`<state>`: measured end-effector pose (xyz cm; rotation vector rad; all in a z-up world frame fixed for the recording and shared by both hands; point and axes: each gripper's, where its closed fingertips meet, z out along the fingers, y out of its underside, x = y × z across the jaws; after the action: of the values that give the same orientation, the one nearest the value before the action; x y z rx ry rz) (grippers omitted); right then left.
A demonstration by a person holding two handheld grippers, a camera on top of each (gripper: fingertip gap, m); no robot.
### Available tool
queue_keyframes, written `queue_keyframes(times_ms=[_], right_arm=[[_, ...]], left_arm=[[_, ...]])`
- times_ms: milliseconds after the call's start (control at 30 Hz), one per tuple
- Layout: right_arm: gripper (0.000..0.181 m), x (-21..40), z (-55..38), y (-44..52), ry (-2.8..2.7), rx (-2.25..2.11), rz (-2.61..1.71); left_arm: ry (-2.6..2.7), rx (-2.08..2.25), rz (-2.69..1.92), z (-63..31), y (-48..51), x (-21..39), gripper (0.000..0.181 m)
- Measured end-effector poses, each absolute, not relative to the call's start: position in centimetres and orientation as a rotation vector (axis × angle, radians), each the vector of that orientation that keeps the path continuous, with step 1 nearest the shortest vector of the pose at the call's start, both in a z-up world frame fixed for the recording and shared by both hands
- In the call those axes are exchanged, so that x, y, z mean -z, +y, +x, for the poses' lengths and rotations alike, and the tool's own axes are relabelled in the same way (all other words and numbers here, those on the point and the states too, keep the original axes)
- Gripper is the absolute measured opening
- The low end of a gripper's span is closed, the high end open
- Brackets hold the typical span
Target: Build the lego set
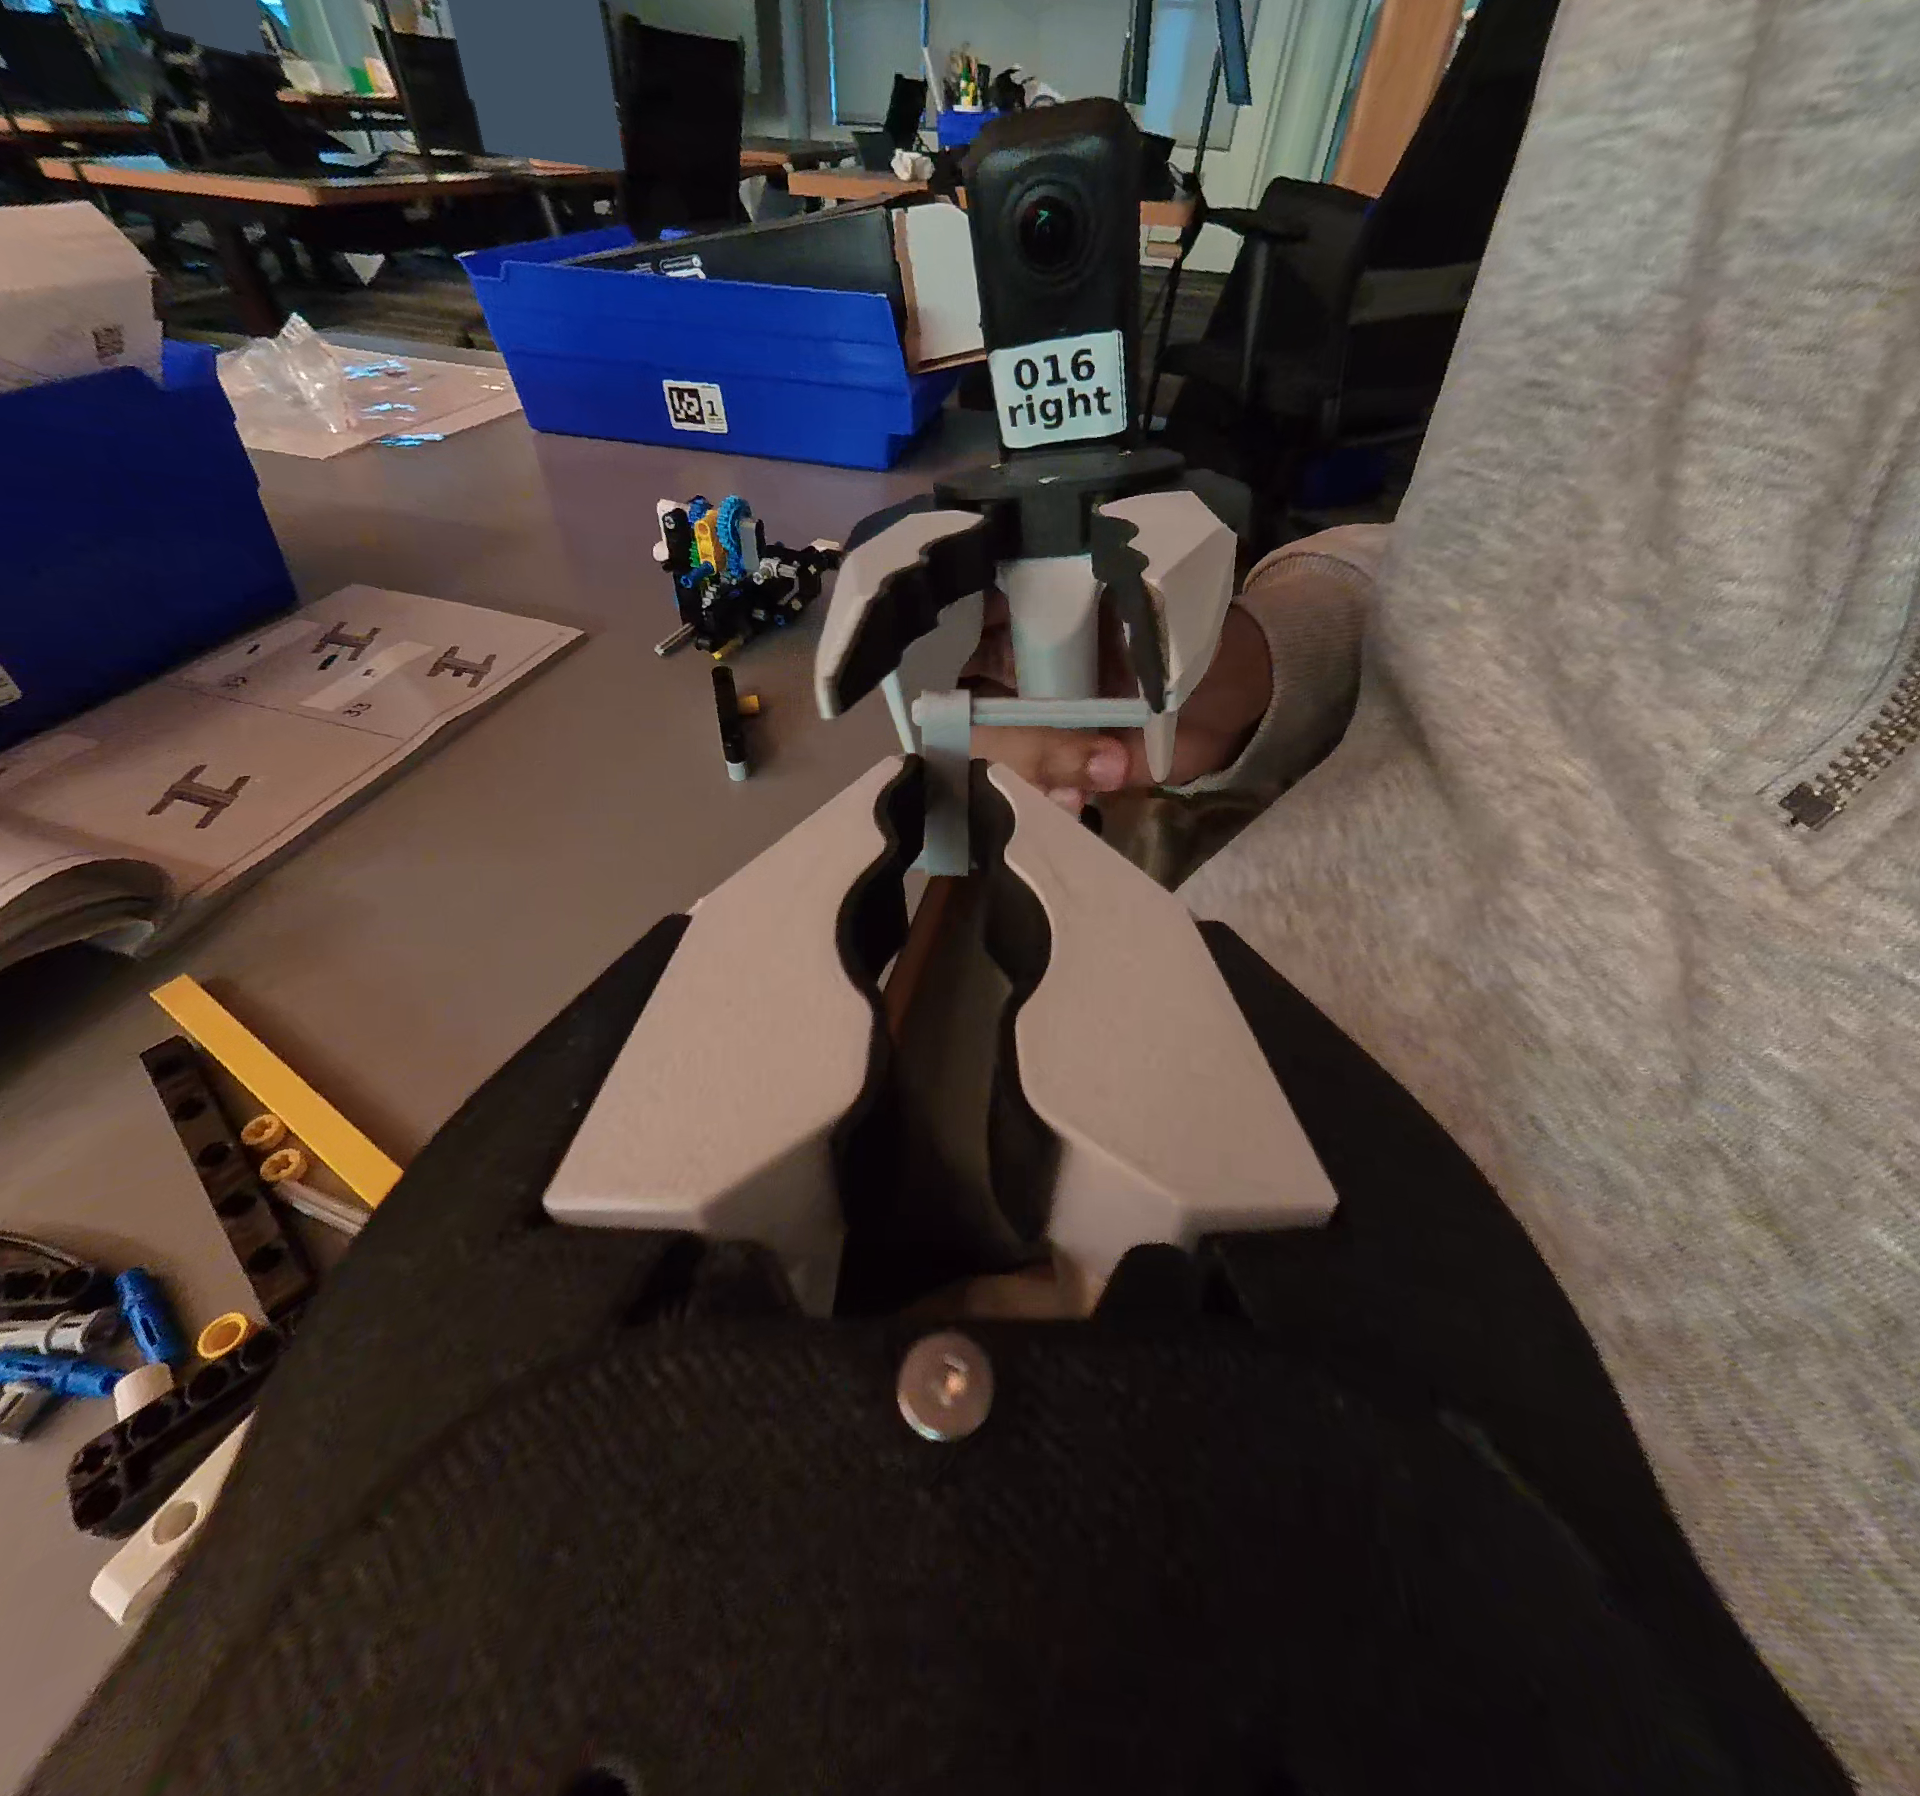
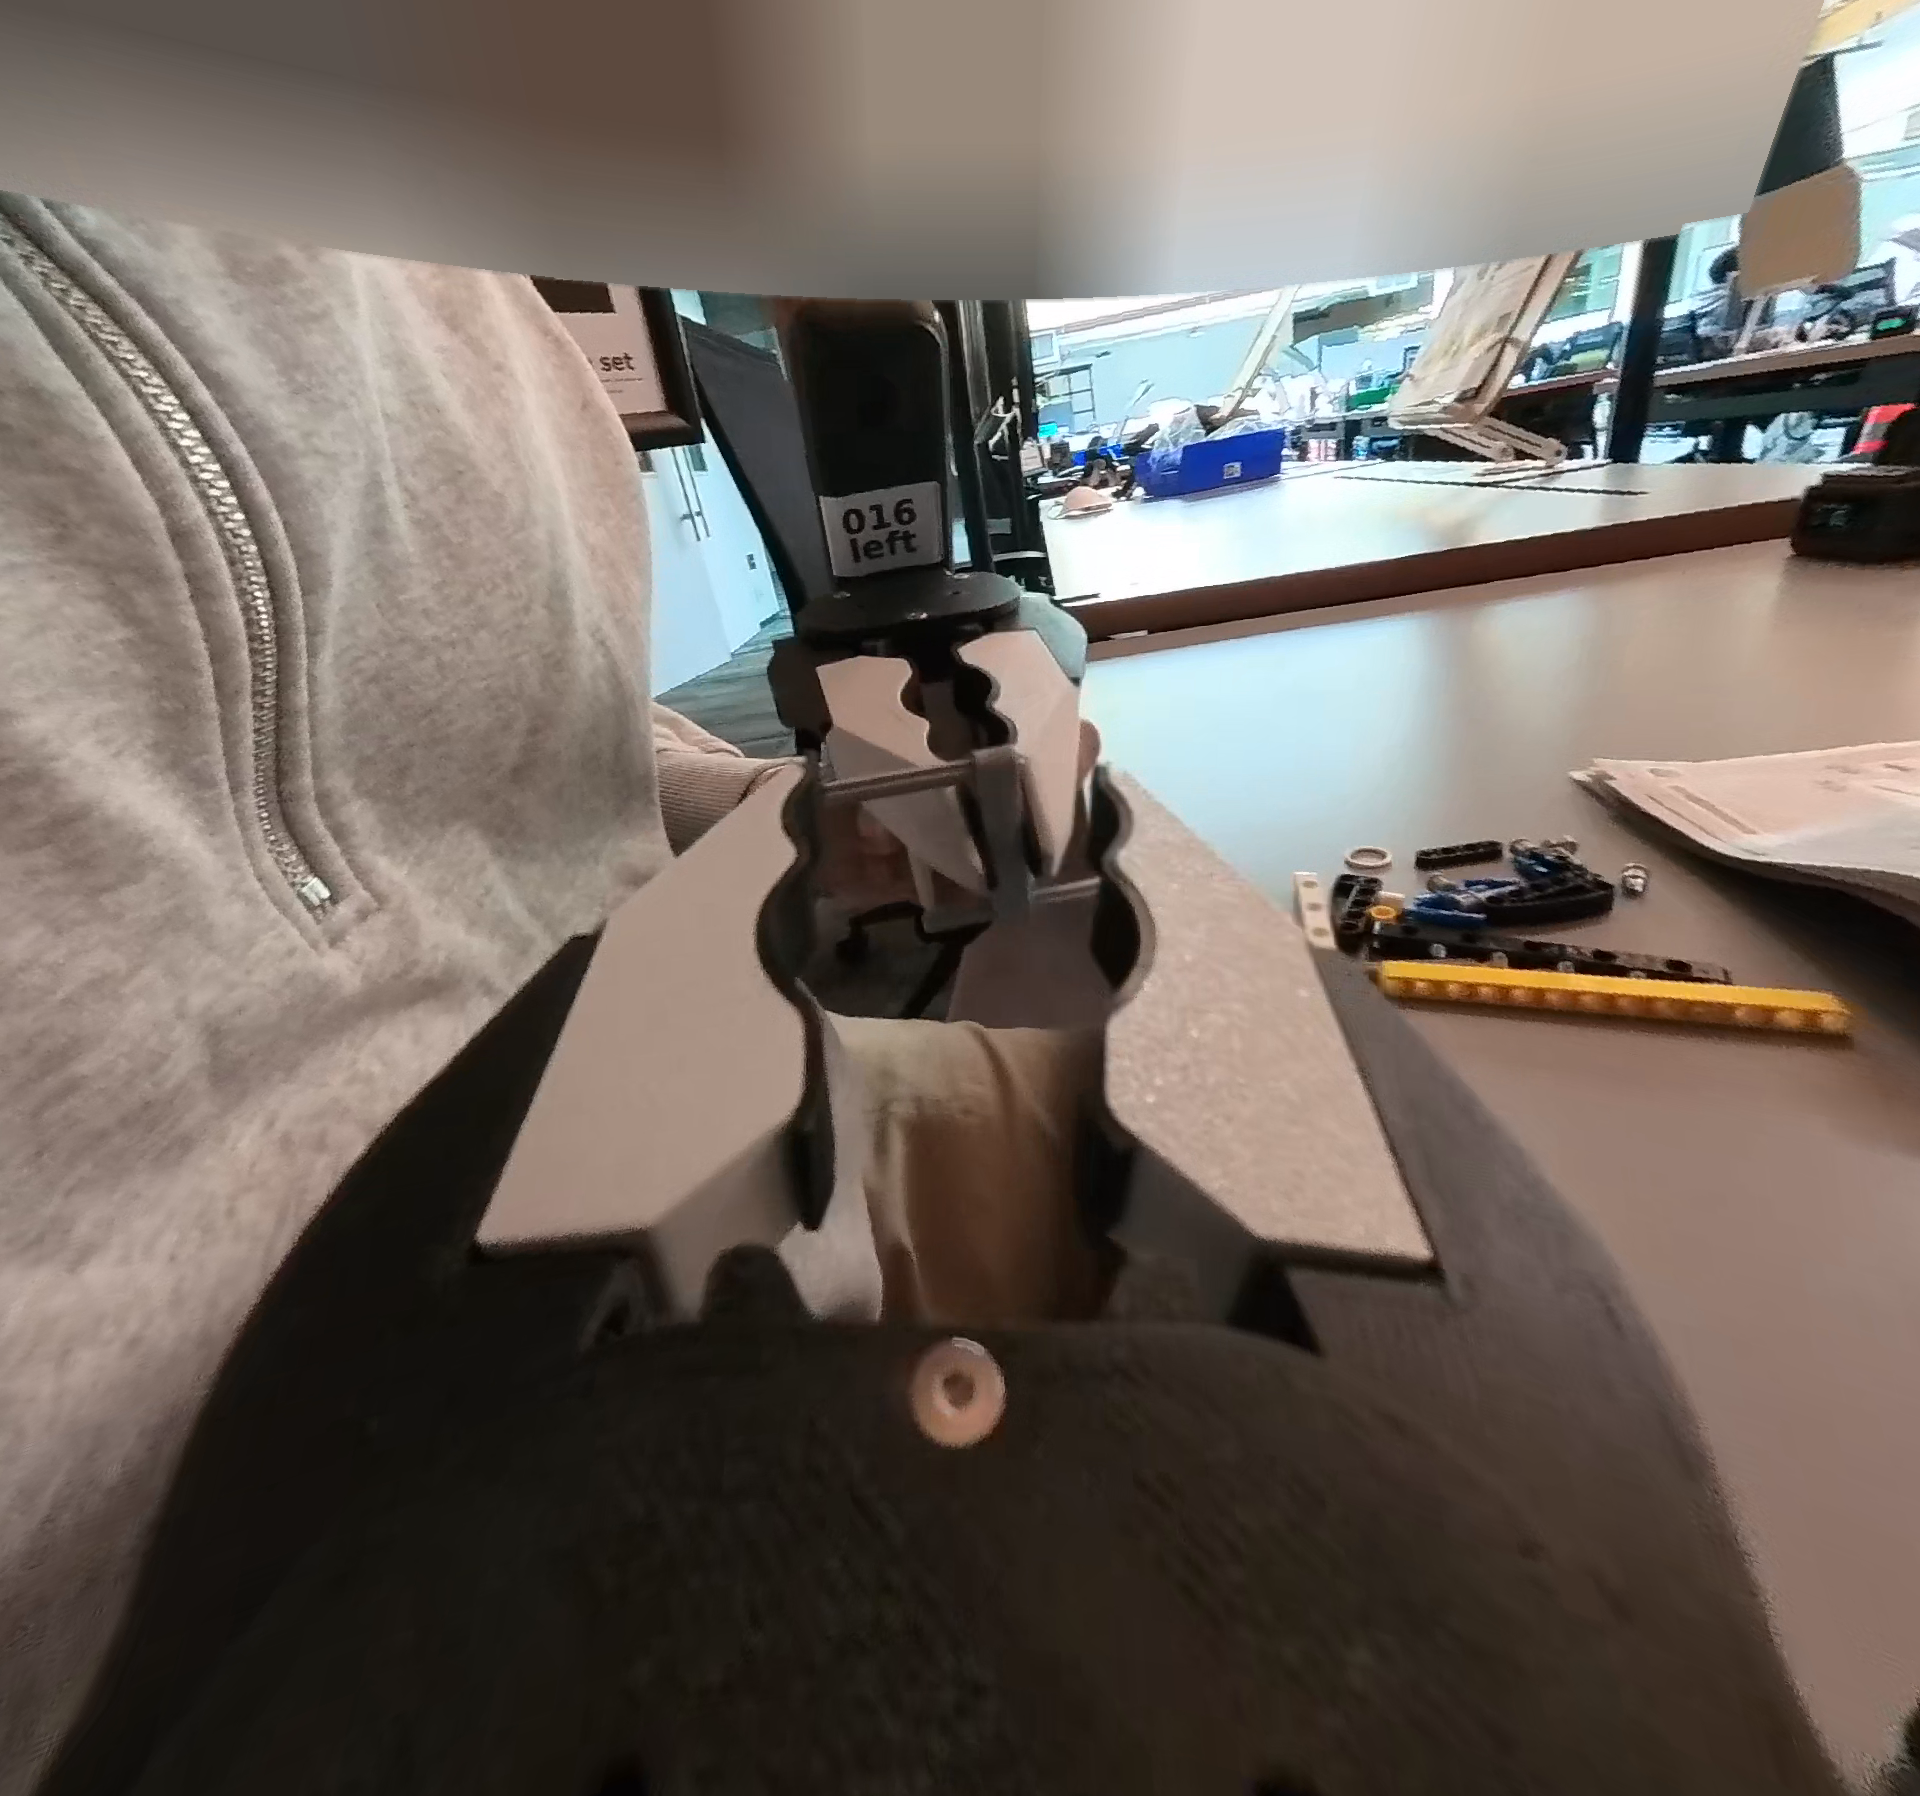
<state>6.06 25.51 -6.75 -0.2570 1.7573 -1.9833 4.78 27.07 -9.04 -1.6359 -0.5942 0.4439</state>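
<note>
My left gripper [image 1: 948, 790] is shut on a small grey lego connector [image 1: 943, 770] with a thin grey axle [image 1: 1060, 710] sticking out sideways, held in the air over the table's near edge. My right gripper [image 1: 1003, 718] faces it, fingers wide apart around the axle. One of its fingertips [image 1: 1164, 707] touches the axle's end. In the right wrist view, my right gripper [image 2: 951, 801] is open around the connector [image 2: 1000, 832] and the left gripper [image 2: 1003, 863]. A partly built lego model [image 1: 727, 572] stands farther off on the table.
An open instruction booklet [image 1: 291, 707] lies on the left. A yellow beam [image 2: 1610, 1003], a black beam [image 1: 223, 1175] and loose small parts [image 2: 1507, 889] lie near the table edge. A black pin [image 1: 730, 723] lies by the model. Blue bins [image 1: 707, 364] stand behind. A person's grey hoodie [image 1: 1610, 811] is close.
</note>
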Motion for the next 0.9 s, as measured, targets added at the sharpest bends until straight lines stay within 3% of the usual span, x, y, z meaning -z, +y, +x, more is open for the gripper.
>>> queue_keyframes(times_ms=[200,467,533,700,900], right_arm=[[0.037,6.8,6.8,25.9,1.752,1.956,-0.323],[0.035,7.1,7.1,25.9,1.798,1.957,-0.361],[0.005,7.4,6.5,25.9,1.839,1.975,-0.326],[0.006,7.7,6.0,25.8,1.891,1.992,-0.346],[0.043,6.4,5.0,26.3,1.781,2.020,-0.278]], left_arm=[[-0.590,-0.451,-1.660,4.8,27.3,9.3,0.004],[-0.586,-0.466,-1.691,4.8,27.4,9.5,0.004],[-0.547,-0.446,-1.729,5.3,28.2,9.9,0.005],[-0.581,-0.508,-1.752,4.7,28.1,10.2,0.004],[-0.634,-0.428,-1.620,4.5,26.7,9.2,0.004]])
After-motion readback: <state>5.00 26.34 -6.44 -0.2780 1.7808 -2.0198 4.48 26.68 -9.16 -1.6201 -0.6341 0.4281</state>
